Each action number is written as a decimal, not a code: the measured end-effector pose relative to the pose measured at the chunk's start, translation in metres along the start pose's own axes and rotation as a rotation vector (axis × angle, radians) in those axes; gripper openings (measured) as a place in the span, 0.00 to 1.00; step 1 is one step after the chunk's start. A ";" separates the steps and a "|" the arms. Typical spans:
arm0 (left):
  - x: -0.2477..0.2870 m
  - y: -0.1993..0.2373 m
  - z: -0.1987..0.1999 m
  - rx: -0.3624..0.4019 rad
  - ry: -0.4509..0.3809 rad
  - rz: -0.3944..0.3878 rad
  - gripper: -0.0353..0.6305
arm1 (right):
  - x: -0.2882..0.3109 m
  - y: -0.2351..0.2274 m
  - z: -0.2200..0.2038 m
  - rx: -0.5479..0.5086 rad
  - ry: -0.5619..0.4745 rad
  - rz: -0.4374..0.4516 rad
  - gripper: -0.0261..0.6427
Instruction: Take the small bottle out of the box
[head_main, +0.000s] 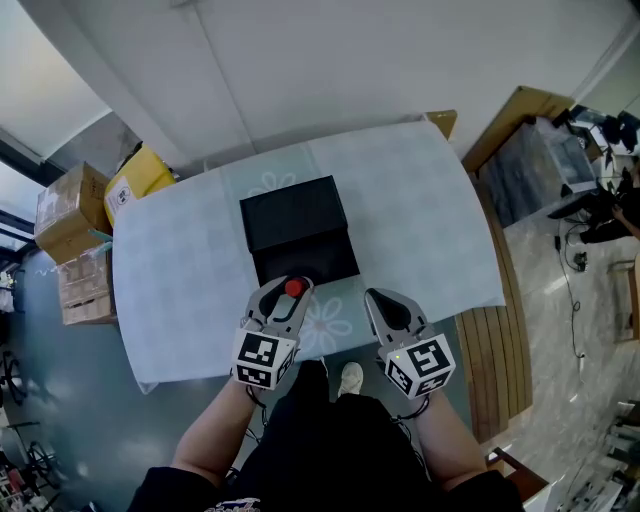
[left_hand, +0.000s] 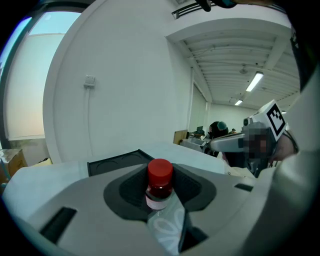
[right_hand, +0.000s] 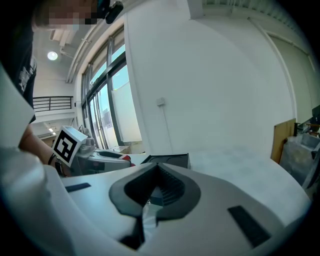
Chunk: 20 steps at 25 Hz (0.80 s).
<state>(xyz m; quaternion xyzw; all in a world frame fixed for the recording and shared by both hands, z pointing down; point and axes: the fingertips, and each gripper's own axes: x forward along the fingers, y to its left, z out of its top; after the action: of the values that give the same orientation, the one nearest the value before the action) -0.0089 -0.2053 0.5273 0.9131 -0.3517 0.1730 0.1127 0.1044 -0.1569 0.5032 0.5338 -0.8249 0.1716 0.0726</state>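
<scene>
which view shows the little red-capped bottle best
The left gripper view: the small bottle with a red cap sits close up, cap and label plain, gripped in the left tongs. The head view shows only its cap, tiny from above. The right gripper view catches just a red sliver of it.

The table (head_main: 425, 215) in front of me is covered by a pale cloth (head_main: 180, 285) printed with faint flowers, which hangs over its edges. On the cloth lies one black box (head_main: 298, 228), near the middle, towards my side.
</scene>
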 end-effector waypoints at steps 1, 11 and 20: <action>-0.005 -0.002 0.001 -0.003 -0.006 0.007 0.30 | -0.001 0.002 0.002 -0.004 -0.003 0.008 0.07; -0.060 -0.023 0.010 -0.030 -0.060 0.082 0.30 | -0.022 0.031 0.021 -0.069 -0.046 0.094 0.07; -0.101 -0.051 0.009 -0.045 -0.097 0.155 0.30 | -0.051 0.047 0.027 -0.114 -0.067 0.160 0.07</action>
<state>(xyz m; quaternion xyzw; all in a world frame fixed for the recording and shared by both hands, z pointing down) -0.0421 -0.1104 0.4749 0.8877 -0.4301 0.1287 0.1021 0.0853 -0.1059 0.4528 0.4665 -0.8753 0.1114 0.0612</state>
